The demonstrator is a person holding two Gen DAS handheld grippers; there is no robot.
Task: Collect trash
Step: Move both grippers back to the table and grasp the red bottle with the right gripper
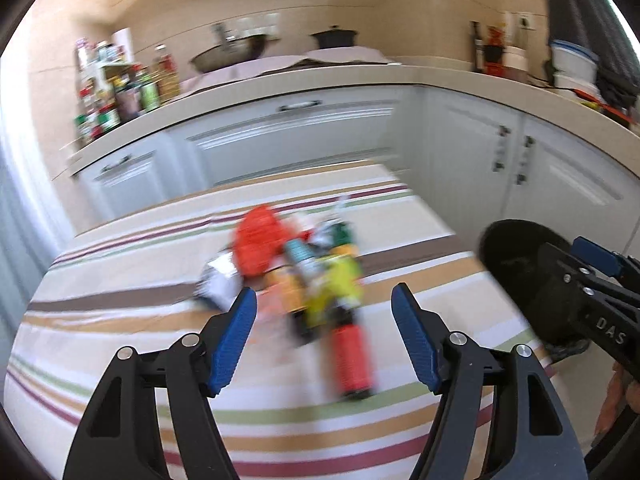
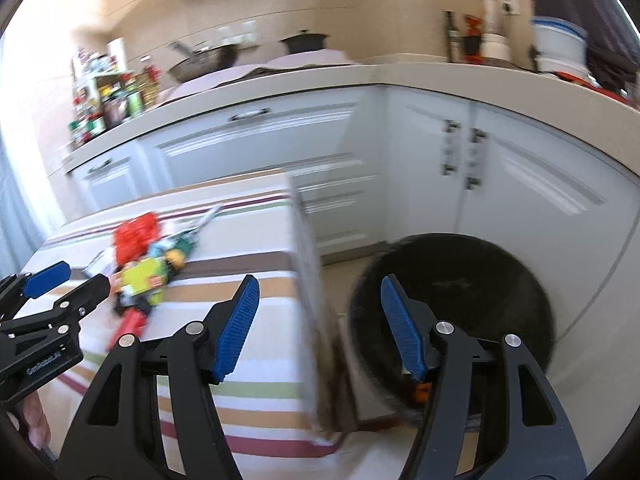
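Observation:
A pile of trash (image 1: 296, 272) lies on the striped tablecloth (image 1: 120, 320): a red wrapper (image 1: 256, 240), a yellow-green packet (image 1: 336, 284), a silver wrapper (image 1: 218, 284) and a red tube (image 1: 354, 352). My left gripper (image 1: 324, 304) is open just in front of the pile, above the table. My right gripper (image 2: 320, 292) is open and empty over the table's right edge, with the black trash bin (image 2: 472, 280) on the floor behind its right finger. The pile (image 2: 140, 272) also shows at the left of the right wrist view, beside the left gripper (image 2: 72, 284).
White kitchen cabinets (image 1: 300, 140) and a beige countertop (image 1: 400, 74) stand behind the table. Bottles and jars (image 1: 116, 92) crowd the counter's left end, with a wok (image 1: 228, 54) and a pot (image 1: 334, 38) behind. The bin (image 1: 524, 276) shows beside the table's right edge.

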